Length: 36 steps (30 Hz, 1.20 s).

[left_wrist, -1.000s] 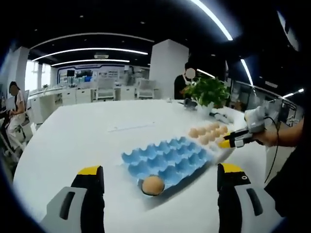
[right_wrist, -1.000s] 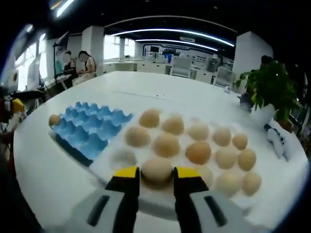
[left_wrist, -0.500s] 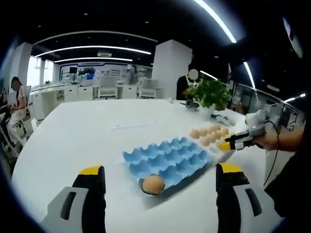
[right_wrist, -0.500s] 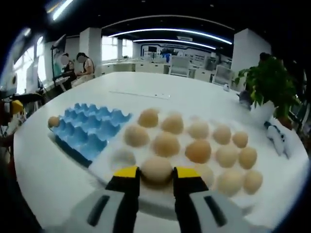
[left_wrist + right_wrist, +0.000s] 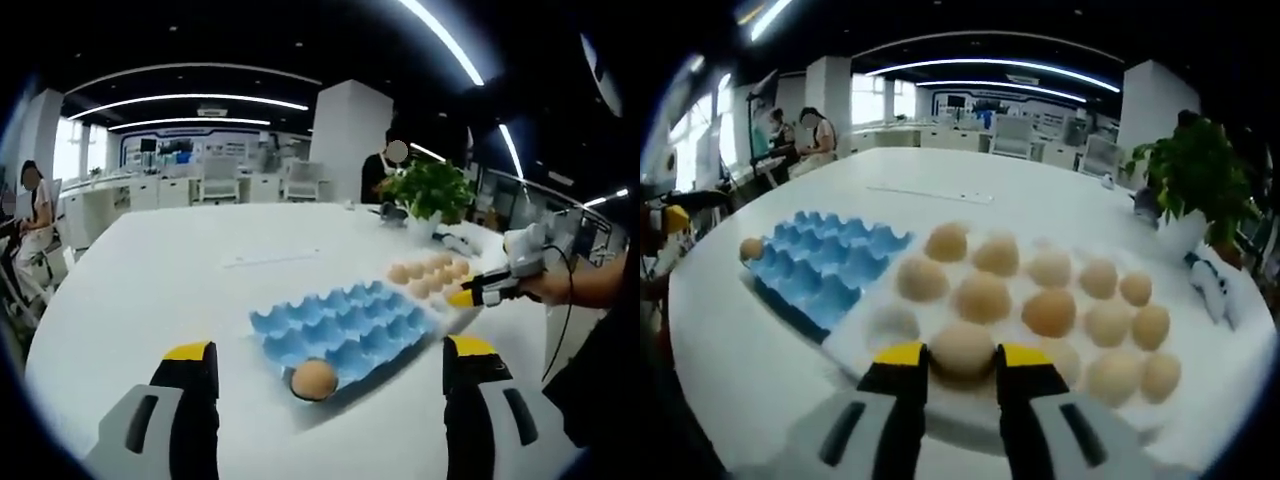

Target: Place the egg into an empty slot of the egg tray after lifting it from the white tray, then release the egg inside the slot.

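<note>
Egg (image 5: 962,349) – betw. right hand-held gripper (image 5: 962,362) jaws; long axis unclear.

The white tray (image 5: 855,345) is blurred, its near edge behind the jaws

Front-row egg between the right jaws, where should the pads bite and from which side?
Grip the egg across its widest middle, pads on its two opposite rounded flanks, coming in from the near edge of the white tray as the right gripper does. The egg's sides look free there; neighbouring eggs crowd behind it.
</note>
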Each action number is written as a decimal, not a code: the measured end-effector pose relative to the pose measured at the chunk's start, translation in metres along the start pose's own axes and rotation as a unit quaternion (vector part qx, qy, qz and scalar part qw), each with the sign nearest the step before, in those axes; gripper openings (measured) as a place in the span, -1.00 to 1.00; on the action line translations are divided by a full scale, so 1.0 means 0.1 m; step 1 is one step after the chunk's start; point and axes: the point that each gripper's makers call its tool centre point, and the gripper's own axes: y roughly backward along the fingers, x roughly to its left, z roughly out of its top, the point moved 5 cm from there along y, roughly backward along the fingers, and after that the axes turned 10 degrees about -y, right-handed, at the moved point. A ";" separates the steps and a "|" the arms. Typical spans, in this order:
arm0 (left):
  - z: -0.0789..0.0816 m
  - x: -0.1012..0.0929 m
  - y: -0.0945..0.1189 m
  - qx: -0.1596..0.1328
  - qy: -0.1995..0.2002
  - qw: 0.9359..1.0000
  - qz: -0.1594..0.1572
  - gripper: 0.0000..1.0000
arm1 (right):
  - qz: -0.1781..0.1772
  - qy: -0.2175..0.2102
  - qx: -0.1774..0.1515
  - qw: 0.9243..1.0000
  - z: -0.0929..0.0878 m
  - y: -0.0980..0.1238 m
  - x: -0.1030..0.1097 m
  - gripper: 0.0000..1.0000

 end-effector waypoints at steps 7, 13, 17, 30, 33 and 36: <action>-0.01 -0.01 -0.02 0.004 -0.007 1.000 -0.005 0.86 | 0.003 0.001 0.009 1.000 0.01 -0.01 -0.01 -0.47; 0.01 0.00 -0.01 -0.001 -0.005 1.000 -0.003 0.86 | 0.013 -0.038 0.000 0.999 0.01 0.01 -0.04 -0.49; 0.02 0.01 -0.01 0.000 -0.008 1.000 -0.003 0.85 | 0.020 -0.054 -0.015 0.998 0.10 0.07 -0.03 -0.49; 0.00 -0.01 -0.01 0.003 -0.007 1.000 -0.008 0.84 | 0.043 -0.071 -0.039 0.996 0.27 0.15 0.11 -0.49; 0.00 -0.01 -0.01 0.003 -0.006 1.000 -0.007 0.84 | 0.048 -0.073 -0.038 0.995 0.27 0.15 0.14 -0.49; 0.00 -0.01 -0.01 0.002 -0.008 1.000 -0.008 0.84 | 0.055 -0.066 -0.037 0.996 0.28 0.16 0.19 -0.49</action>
